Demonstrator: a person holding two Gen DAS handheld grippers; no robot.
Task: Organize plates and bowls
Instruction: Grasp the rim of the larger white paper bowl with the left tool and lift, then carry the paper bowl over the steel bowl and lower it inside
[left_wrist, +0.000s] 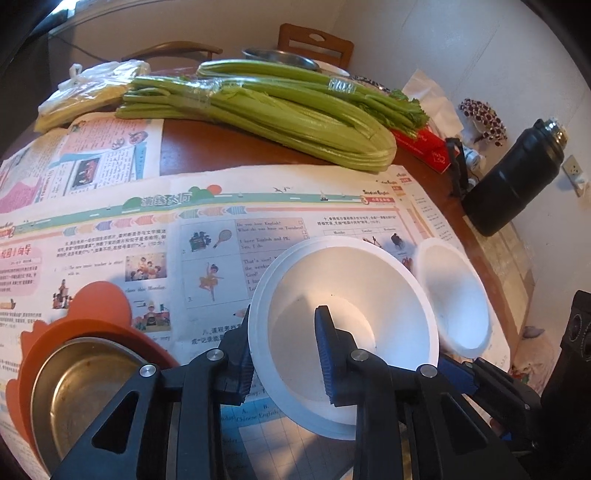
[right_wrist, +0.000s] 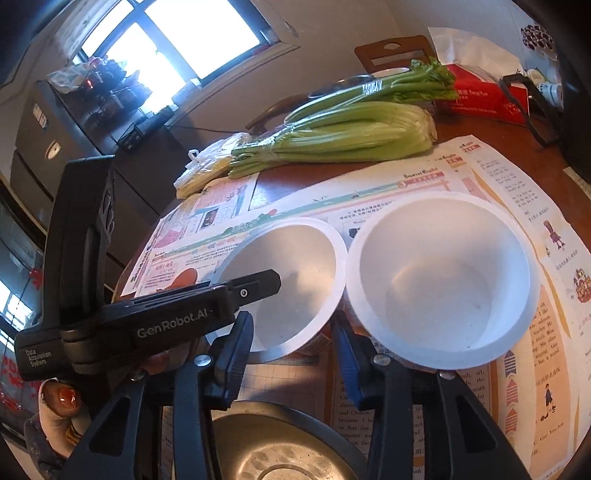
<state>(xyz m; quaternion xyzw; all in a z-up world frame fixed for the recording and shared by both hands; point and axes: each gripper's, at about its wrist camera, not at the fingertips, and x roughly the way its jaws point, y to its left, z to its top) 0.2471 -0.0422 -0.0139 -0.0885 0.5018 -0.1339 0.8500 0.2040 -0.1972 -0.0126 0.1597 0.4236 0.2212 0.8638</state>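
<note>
The left gripper is clamped on the near wall of a white foam bowl, 1 pad inside, the other outside; the bowl is tilted and sits low centre in the left wrist view. The right gripper stands narrow at the bottom centre of the right wrist view; its right pad lies against the near outer wall of a second white foam bowl, but whether the pads grip that wall cannot be told. The 2 bowls' rims meet or nearly meet at mid frame.

At lower left of the left wrist view, a steel bowl rests on an orange mat. Newspaper covers the brown table; bare paper left of the bowls offers open room. The table edge runs down the right side, just beyond the second bowl.

Farther back lie celery bunches, a plastic bag, a red tissue box and a black flask.

Legible writing: "GenRobot.AI" and "Data Acquisition System" on the left gripper body, "Do you have English?" on the newspaper.
</note>
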